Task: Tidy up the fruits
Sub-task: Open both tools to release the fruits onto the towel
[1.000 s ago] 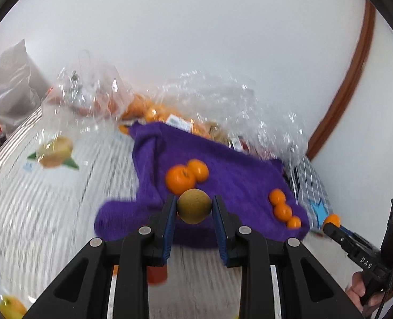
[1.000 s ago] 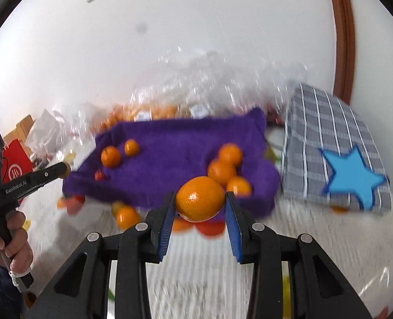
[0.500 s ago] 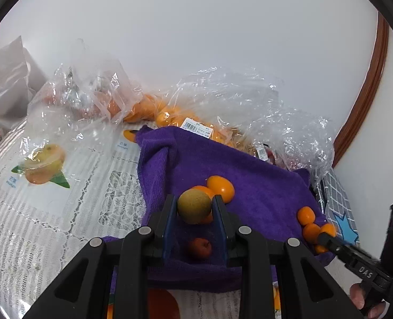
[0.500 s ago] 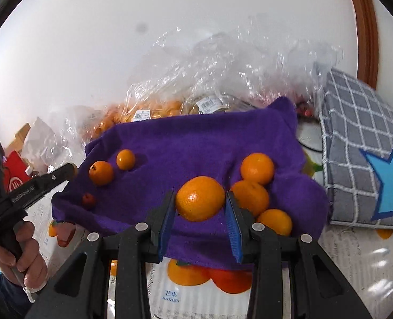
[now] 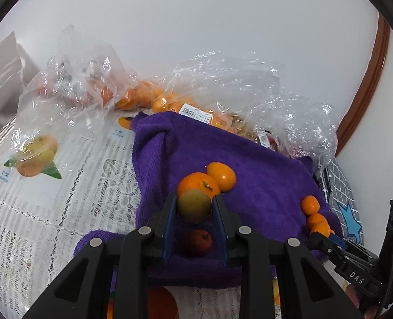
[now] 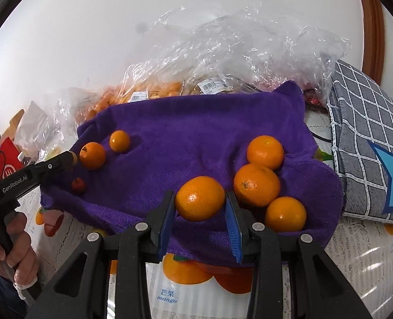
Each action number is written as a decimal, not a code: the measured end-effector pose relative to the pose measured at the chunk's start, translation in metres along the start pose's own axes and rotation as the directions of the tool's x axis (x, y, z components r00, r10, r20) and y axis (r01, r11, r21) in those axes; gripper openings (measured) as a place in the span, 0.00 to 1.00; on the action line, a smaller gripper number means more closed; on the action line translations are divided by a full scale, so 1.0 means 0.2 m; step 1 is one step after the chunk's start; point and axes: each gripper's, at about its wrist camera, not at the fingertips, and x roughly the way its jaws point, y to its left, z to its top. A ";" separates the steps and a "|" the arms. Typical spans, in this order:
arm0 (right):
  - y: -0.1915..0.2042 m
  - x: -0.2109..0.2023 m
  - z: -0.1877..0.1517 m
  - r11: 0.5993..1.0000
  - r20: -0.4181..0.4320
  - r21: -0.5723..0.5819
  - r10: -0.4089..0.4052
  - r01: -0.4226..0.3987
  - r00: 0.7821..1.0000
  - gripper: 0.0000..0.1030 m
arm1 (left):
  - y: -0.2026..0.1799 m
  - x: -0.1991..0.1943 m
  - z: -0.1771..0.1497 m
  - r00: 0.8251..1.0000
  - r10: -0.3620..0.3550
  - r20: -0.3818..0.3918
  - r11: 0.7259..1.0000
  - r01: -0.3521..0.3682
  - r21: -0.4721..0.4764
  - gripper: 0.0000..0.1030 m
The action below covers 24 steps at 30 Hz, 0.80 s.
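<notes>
Left wrist view: left gripper (image 5: pixel 193 208) has advanced over purple towel (image 5: pixel 263 175), jaws clamping brown-green fruit (image 5: pixel 194 205), beside 2 oranges (image 5: pixel 199 184). Right gripper (image 6: pixel 199 202) likewise moved in, jaws holding orange (image 6: pixel 200 198) near 3-orange group (image 6: pixel 256 184). Placement likely imminent.

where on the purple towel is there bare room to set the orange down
The middle of the purple towel is bare, between the two small oranges on the left and the three-orange cluster on the right. The back strip by the plastic bags is free too. The right front corner is crowded.
</notes>
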 end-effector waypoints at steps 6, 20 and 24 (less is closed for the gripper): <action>0.01 0.00 0.00 1.000 0.002 -0.004 -0.011 0.011 1.000 0.36 | 0.00 0.00 0.00 1.000 0.006 -0.003 1.000 -0.006 0.005 0.25; 0.02 -0.02 0.00 0.999 0.029 -0.020 -0.047 0.047 0.998 0.49 | 0.00 0.02 -0.01 1.000 0.013 -0.010 1.000 -0.013 0.011 0.25; 0.02 -0.04 0.00 0.997 0.054 -0.018 -0.075 0.076 0.996 0.53 | 0.00 0.03 -0.01 1.000 0.014 -0.010 1.000 -0.014 0.014 0.25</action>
